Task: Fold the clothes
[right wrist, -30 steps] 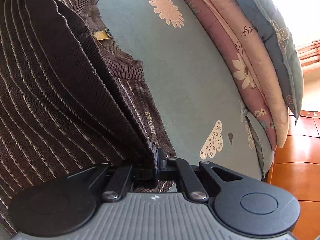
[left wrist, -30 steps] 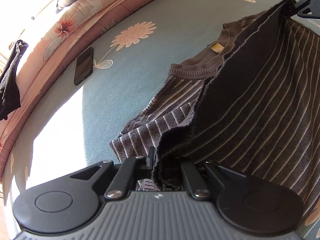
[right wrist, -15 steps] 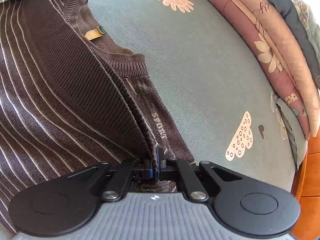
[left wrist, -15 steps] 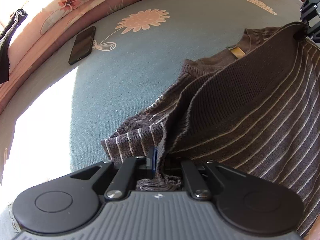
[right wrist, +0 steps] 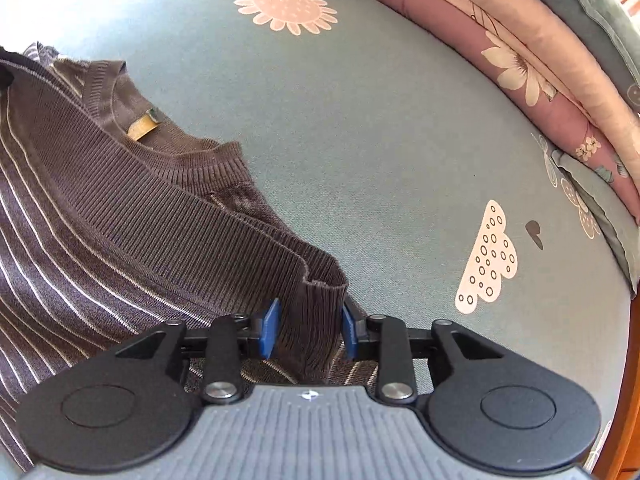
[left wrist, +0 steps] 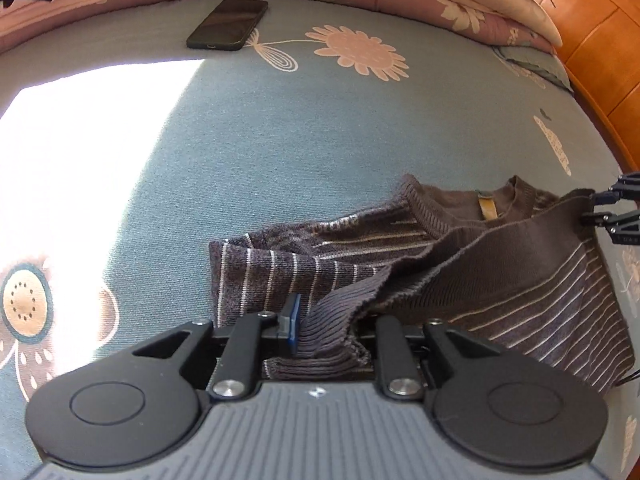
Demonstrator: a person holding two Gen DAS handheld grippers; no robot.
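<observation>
Sweater (left wrist: 500, 280), brown with thin pale stripes, lying on a blue bedsheet (left wrist: 280, 152) printed with flowers, its ribbed bottom edge folded up towards the collar. Left gripper (left wrist: 324, 332): jaws opening, ribbed hem bunched between them, pads no longer clamped. Right gripper (right wrist: 308, 328): jaws opening, blue pads (right wrist: 269, 326) standing clear on either side of the hem's other corner. Phone (left wrist: 228, 24), dark, lying on the sheet near the folded pink quilt (right wrist: 520, 60), well apart from the sweater.
</observation>
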